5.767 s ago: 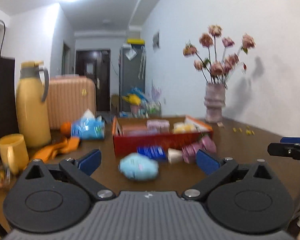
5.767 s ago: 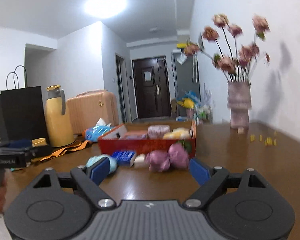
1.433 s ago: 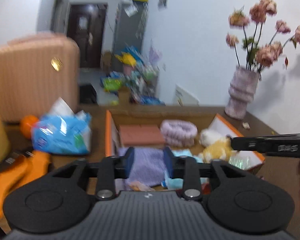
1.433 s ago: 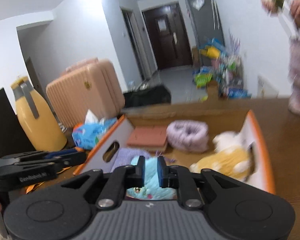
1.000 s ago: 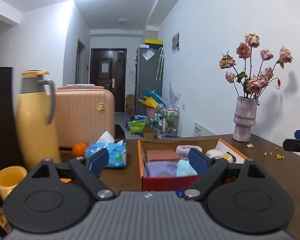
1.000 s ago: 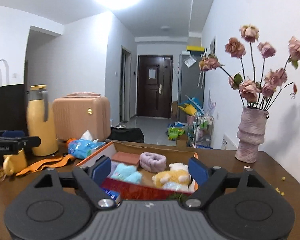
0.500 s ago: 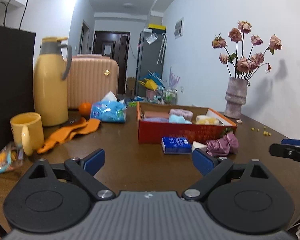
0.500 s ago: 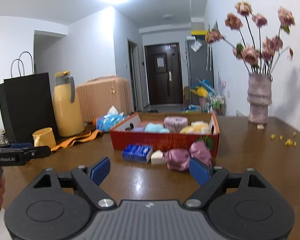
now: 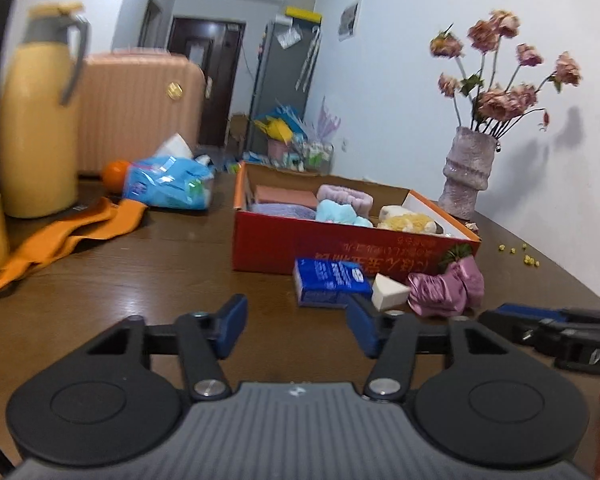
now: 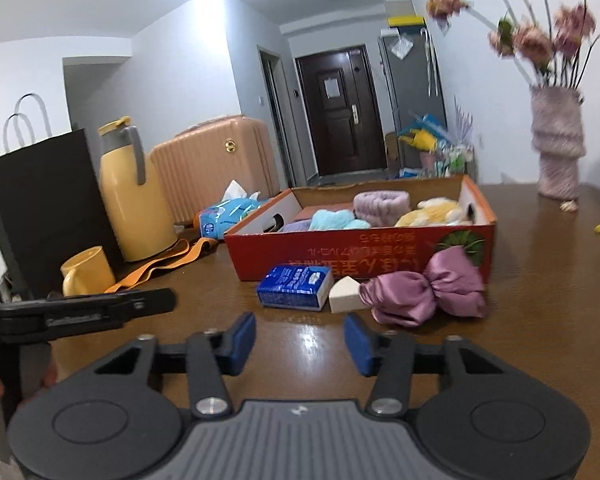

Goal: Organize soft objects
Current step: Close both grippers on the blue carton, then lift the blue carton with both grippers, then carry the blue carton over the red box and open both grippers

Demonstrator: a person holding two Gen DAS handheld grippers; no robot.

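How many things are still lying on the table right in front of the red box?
3: a blue tissue pack on the left, a white sponge wedge in the middle, a purple satin bow on the right. Others may hide behind the red box.

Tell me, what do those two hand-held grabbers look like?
Both match: a grey ribbed body, two round black discs, black linkage arms with silver bolts, and blue finger pads. The left gripper and right gripper look alike. White lettering marks each one's black side. No cables show.
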